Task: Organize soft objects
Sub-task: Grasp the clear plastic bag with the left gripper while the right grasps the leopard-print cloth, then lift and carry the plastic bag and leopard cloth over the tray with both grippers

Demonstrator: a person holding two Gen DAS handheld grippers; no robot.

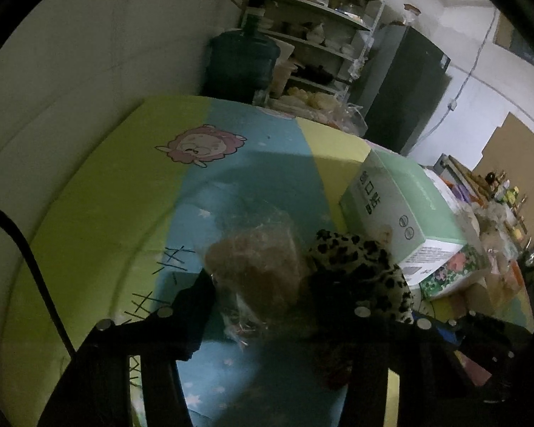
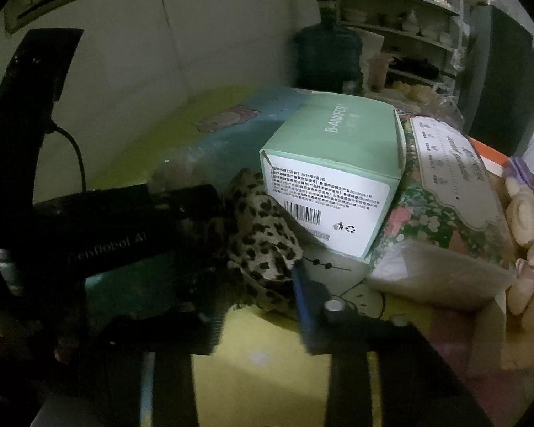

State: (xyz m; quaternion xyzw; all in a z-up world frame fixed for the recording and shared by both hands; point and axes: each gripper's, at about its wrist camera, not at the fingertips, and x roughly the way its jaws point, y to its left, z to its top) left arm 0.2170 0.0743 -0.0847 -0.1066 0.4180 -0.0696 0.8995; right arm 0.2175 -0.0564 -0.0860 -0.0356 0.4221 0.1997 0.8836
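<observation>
A leopard-print soft cloth (image 1: 363, 267) lies on the colourful play mat (image 1: 124, 185) beside a green box (image 1: 402, 206). A clear plastic bag with a brownish soft item (image 1: 260, 263) lies left of the cloth. My left gripper (image 1: 277, 306) is open around the bag and the cloth. In the right wrist view, my right gripper (image 2: 260, 302) is at the near end of the leopard cloth (image 2: 263, 238), its fingers either side of it; I cannot tell if they press it. The left gripper body (image 2: 107, 235) is just left of the cloth.
The green box (image 2: 338, 170) leans on a floral box (image 2: 452, 192). A white bag (image 2: 434, 277) and beige plush toys (image 2: 526, 220) lie at right. A water jug (image 1: 242, 60), shelves (image 1: 324, 32) and a dark fridge (image 1: 405, 89) stand behind the mat.
</observation>
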